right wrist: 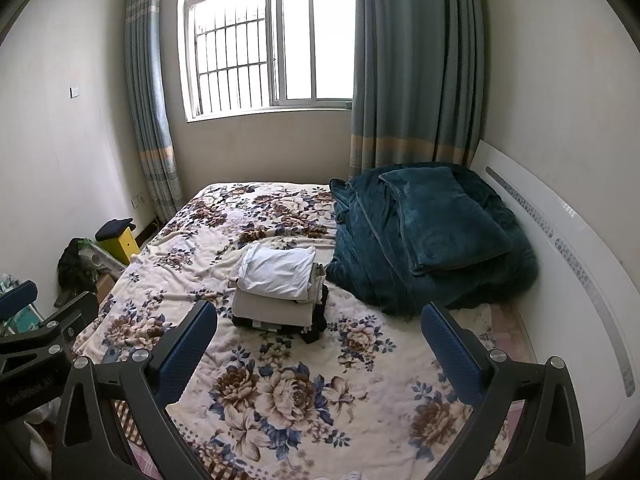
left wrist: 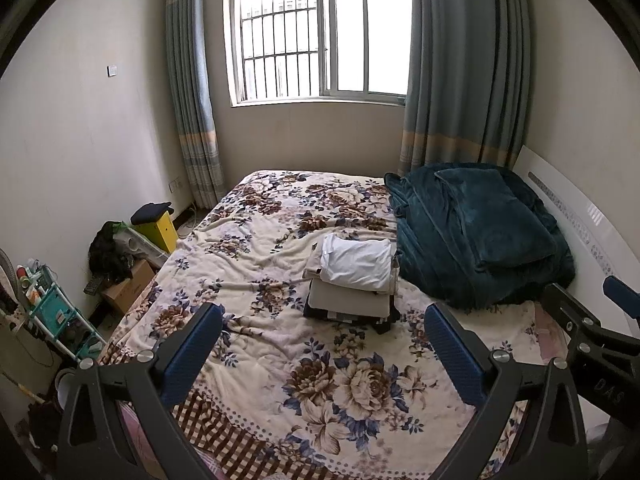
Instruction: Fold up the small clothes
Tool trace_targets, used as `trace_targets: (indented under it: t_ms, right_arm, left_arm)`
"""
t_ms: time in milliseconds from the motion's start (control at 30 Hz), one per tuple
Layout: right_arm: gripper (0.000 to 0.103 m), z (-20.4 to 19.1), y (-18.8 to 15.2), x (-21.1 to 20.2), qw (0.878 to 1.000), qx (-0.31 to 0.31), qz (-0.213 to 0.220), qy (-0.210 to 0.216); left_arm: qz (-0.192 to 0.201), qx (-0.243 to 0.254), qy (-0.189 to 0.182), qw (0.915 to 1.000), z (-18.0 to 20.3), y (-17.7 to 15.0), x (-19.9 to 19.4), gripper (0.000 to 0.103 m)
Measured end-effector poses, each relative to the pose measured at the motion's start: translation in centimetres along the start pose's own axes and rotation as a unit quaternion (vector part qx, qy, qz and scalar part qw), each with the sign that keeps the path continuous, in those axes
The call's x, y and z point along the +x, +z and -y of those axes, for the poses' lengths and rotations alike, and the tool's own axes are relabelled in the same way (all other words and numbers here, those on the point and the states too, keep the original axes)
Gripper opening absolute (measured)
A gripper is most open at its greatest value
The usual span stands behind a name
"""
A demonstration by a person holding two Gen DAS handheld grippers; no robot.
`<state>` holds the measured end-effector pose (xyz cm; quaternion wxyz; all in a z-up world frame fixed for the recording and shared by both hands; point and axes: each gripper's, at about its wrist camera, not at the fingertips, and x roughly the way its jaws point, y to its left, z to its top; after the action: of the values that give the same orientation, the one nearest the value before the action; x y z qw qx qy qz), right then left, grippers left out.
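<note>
Both claws hang above the near part of the bed, each spread wide with nothing between its blue pads. The left claw points toward the window, and the pile of folded clothes lies ahead of it on the floral blanket, well apart from the fingertips and a little right of the claw's centre line. The right claw sits just beside the left one; in its view the pile lies ahead and slightly left of centre, again clear of both pads.

The pile is neatly stacked: a white garment on top, a beige piece under it, dark pieces at the bottom. Just beside the pile, toward the headboard, lies a heaped teal blanket with a folded teal piece on top. Curtains frame the window. On the floor left of the bed stand a yellow box, a cardboard box and a teal rack.
</note>
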<state>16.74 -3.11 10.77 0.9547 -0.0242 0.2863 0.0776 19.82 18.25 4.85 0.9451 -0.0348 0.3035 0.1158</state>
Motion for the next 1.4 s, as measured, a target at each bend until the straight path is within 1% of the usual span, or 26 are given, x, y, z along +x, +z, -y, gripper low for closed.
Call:
trace_targets:
  t_ms: [567,733,1400]
  right_arm:
    - [0.103,-0.13,0.4,0.27,1.0,0.002,0.002,0.001]
    - [0.103,-0.05,0.43,0.47,1.0,0.001,0.001,0.001]
    - [0.103,0.03,0.22,0.76,1.0,0.001,0.0,0.003]
  left_arm:
    - [0.002,-0.005,0.002,1.0,-0.07,0.14,-0.21,0.103]
    - [0.01,-0.008,0.006,0.9999,0.23,0.08,-0.35,0.103]
    - [0.008,-0.012,0.012,0.9998,0.22,-0.24,-0.21,0.103]
